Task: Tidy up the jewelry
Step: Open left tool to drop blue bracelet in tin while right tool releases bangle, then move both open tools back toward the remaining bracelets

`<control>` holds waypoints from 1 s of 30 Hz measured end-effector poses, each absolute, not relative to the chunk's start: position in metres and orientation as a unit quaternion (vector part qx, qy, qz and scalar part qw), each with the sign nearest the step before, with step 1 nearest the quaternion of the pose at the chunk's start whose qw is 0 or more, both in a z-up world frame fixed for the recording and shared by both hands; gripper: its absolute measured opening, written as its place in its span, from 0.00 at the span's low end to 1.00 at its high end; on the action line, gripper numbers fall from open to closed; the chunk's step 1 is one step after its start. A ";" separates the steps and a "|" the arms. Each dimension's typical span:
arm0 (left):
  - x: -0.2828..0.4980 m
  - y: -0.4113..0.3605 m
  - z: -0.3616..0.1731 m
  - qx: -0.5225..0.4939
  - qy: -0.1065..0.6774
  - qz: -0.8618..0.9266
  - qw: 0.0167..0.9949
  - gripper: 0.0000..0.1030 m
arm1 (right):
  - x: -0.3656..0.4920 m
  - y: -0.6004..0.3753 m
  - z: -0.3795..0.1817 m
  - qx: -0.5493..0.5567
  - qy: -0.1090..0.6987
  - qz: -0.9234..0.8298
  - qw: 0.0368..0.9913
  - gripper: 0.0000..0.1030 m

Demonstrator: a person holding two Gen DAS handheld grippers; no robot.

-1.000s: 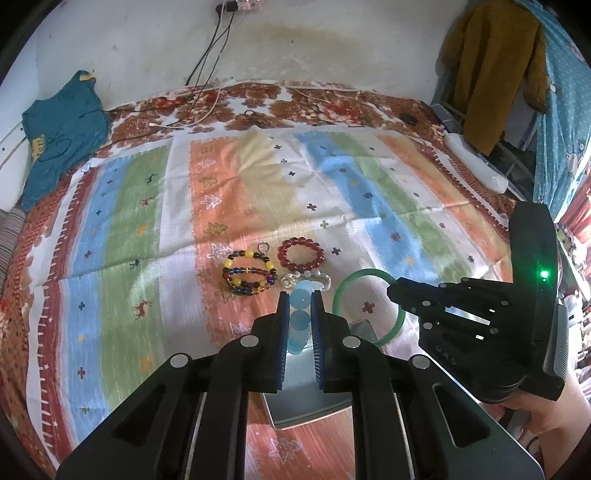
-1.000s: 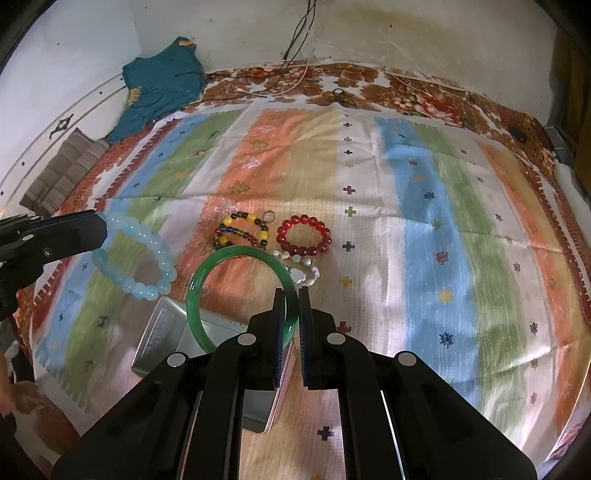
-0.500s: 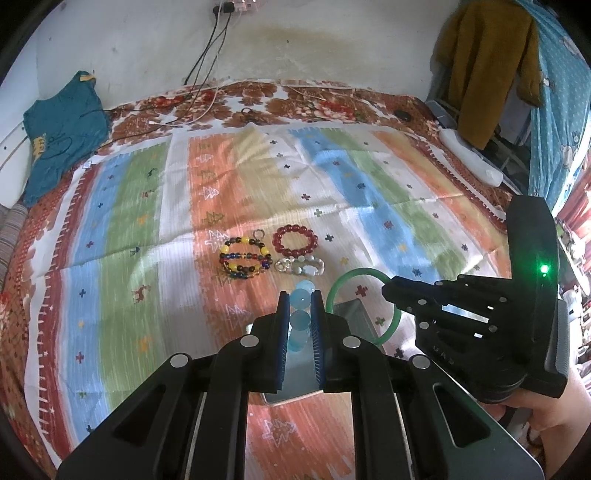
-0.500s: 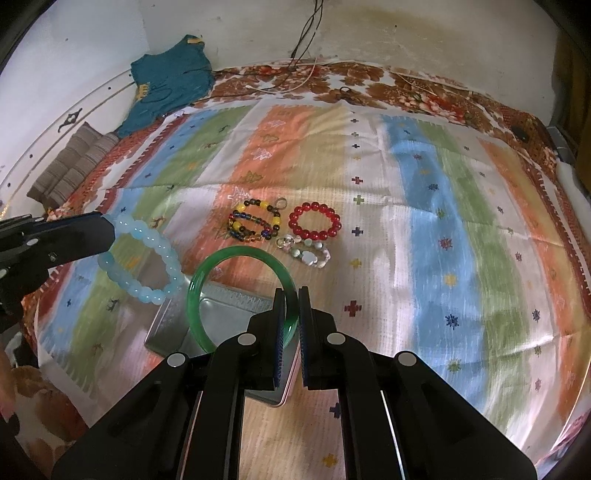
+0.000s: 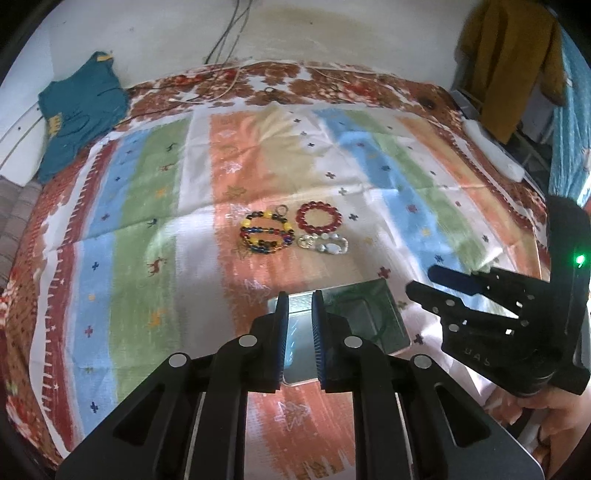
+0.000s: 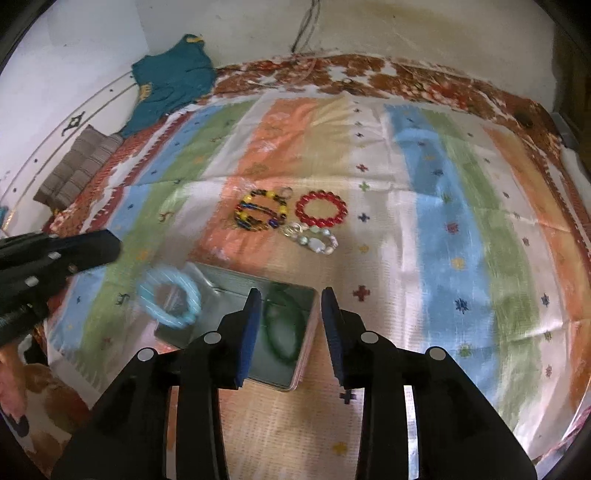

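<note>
Now both claws hang over the metal tin (image 6: 236, 295) because they are letting go: the right gripper (image 6: 291, 325) is opening above the green bangle (image 6: 282, 332) inside it, and the left gripper (image 5: 298, 325), also opening with nothing between its fingers, has freed the pale blue bead bracelet (image 6: 168, 299), blurred at the tin's left edge.

Bed with a striped cloth (image 5: 258, 155) against a white wall (image 5: 332, 33).
A teal garment (image 5: 79, 110) lies at the far left corner; a mustard one (image 5: 509, 62) hangs right (cables (image 5: 225, 37) trail down the wall).
</note>
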State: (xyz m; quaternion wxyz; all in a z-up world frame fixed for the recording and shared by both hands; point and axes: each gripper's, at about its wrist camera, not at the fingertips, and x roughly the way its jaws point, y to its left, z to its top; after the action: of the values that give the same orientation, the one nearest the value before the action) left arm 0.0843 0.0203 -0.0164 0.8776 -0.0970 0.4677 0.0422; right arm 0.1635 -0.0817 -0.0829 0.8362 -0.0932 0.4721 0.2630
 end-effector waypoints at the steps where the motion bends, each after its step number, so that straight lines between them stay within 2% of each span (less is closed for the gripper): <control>1: 0.085 0.023 -0.017 -0.099 0.468 0.044 0.877 0.17 | 0.164 -0.082 -0.085 -0.095 0.475 0.260 0.836 0.33; 4: 0.086 0.025 -0.016 -0.101 0.466 0.047 0.878 0.25 | 0.166 -0.083 -0.085 -0.095 0.475 0.257 0.836 0.34; 11: 0.087 0.037 -0.019 -0.113 0.465 0.063 0.876 0.40 | 0.168 -0.084 -0.084 -0.093 0.474 0.252 0.839 0.43; 14: 0.089 0.044 -0.021 -0.121 0.467 0.075 0.873 0.49 | 0.170 -0.085 -0.084 -0.093 0.475 0.248 0.839 0.47; 30: 0.099 0.063 -0.033 -0.137 0.475 0.108 0.863 0.73 | 0.186 -0.086 -0.088 -0.083 0.486 0.229 0.839 0.67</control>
State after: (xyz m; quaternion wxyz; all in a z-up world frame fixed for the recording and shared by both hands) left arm 0.0991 0.0627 -0.0332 0.8628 -0.1367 0.4746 0.1076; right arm 0.1862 -0.0860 -0.0879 0.8393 -0.0827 0.4862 0.2286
